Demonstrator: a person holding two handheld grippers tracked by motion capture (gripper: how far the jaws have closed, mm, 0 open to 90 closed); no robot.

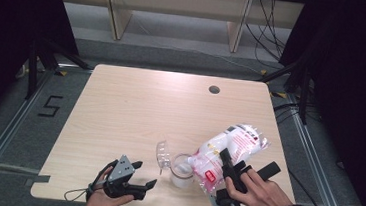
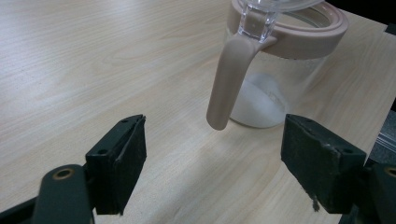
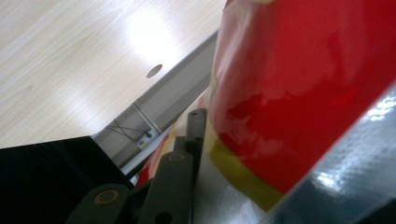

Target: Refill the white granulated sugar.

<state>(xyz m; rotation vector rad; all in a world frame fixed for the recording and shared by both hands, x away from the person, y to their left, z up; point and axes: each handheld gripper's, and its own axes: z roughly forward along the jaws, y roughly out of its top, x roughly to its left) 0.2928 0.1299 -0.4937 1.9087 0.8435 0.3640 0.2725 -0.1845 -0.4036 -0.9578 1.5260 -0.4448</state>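
The right tongs (image 1: 226, 174) pinch the lower end of a plastic bag (image 1: 227, 149). In the right gripper view the grip itself is mostly hidden: glossy red and yellow film crowds the lens, and one black jaw shows pressed flat against it. The left tongs (image 1: 144, 177) are spread wide with nothing between them. In the left gripper view their two square black pads (image 2: 122, 163) frame bare wood in front of the jar (image 2: 280, 70), apart from it.

The bag is soft, crinkled, see-through film printed white, pink and red, swollen with white contents. Its long axis runs slantwise, from its low mouth end over the jar's opening up and away to its far right end. Its lower edge is covered by the right hand (image 1: 258, 195).

The jar is clear and round, with a smooth beige rim (image 2: 322, 37) and a curved beige handle (image 2: 229, 79) pointing toward the left tongs. A mound of white powder lies at its bottom. Just left of the jar, a clear lid (image 1: 162, 154) stands tilted open. The jar stands near the front edge of the pale wood-grain counter (image 1: 135, 109), between the two hands.
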